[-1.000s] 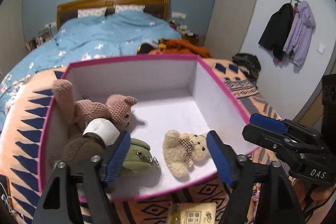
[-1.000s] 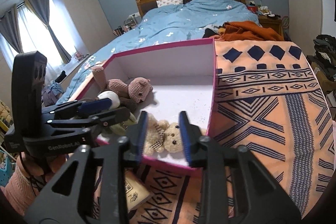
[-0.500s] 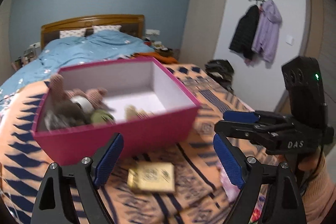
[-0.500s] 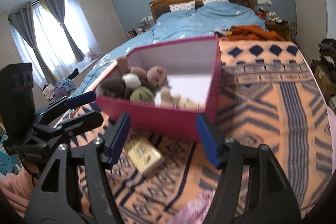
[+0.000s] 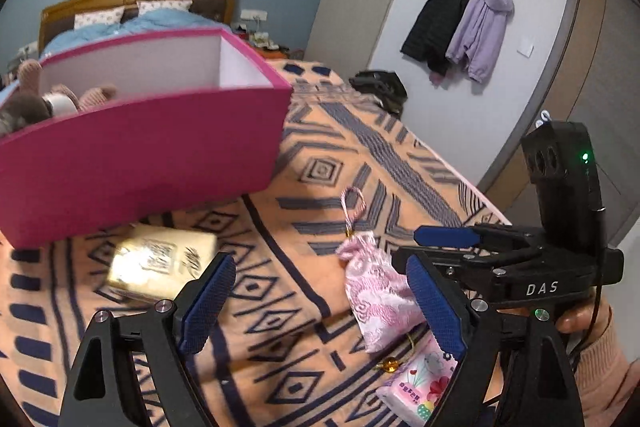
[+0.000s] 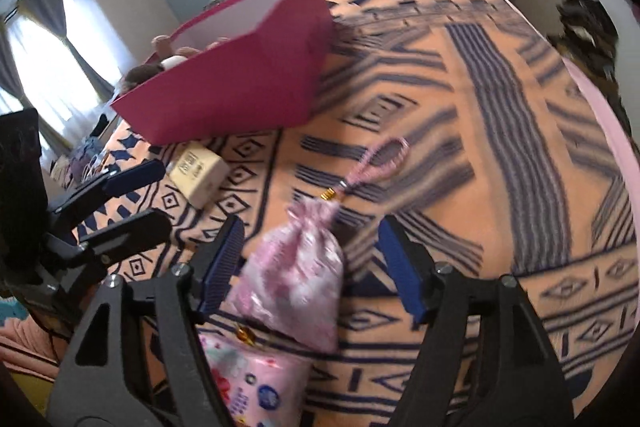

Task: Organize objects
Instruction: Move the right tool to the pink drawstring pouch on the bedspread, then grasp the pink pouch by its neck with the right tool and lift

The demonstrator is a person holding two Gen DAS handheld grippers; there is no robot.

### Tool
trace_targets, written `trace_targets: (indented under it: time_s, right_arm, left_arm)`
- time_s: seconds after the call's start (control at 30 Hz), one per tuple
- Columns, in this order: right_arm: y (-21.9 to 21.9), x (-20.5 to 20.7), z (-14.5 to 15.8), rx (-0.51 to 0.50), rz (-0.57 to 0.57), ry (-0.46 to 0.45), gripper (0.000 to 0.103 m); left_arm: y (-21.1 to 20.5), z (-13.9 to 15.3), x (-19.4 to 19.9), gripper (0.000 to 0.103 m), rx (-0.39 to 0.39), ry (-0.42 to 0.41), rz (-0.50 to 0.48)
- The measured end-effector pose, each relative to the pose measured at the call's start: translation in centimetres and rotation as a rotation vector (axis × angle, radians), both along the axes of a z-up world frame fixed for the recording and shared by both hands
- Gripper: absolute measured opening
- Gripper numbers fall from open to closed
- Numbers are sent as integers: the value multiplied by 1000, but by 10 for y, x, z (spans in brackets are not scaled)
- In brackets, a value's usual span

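On the patterned blanket lies a pink brocade pouch (image 6: 296, 275) with a cord loop. It sits between the fingers of my right gripper (image 6: 312, 267), whose jaws are opening; the pads do not touch it. In the left wrist view the pouch (image 5: 376, 295) is just inside the right finger of my left gripper (image 5: 320, 307), which stands open over bare blanket. A cream-gold small box (image 5: 160, 267) lies left of it. A pink tissue pack (image 6: 248, 383) lies under the pouch's near end. The magenta box (image 5: 140, 155) holds plush toys (image 5: 60, 99).
The orange and navy blanket (image 6: 480, 147) covers the bed's foot. The right gripper (image 5: 424, 247) and its hand fill the right of the left view; the left gripper (image 6: 156, 197) crowds the left of the right view. Jackets (image 5: 460, 23) hang on the wall.
Both grippers have drawn back from inside the magenta box and sunk toward the blanket. Their jaws stand wider. The pouch, the tissue pack and the cream box have come into view.
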State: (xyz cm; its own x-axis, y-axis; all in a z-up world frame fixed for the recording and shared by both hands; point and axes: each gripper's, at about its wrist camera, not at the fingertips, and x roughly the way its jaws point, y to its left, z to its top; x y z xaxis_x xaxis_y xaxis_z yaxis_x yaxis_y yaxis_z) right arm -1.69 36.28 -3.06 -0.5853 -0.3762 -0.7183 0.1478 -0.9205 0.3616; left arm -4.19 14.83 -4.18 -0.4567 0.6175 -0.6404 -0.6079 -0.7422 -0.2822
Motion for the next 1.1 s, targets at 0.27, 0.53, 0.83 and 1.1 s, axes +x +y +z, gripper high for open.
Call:
trace_targets:
  time_s: [0.27,0.53,0.83,1.1]
  right_arm:
    - [-3,-1,-12,-31,14,-24,71]
    - [-3,-6,-22,-64,22,-53,71]
    - [-6,-11,-26,-93,61,-77,50]
    - [-10,-7,-18,-80,68,-49,34]
  left_arm:
    - [6,-15,2,89,16,-65,-42]
    - [13,-25,1,89,-28,-140,-83]
    - [16,-32,4,77,-26,-172,-123]
    - [10,-34,-1,63,-3,-212,-125]
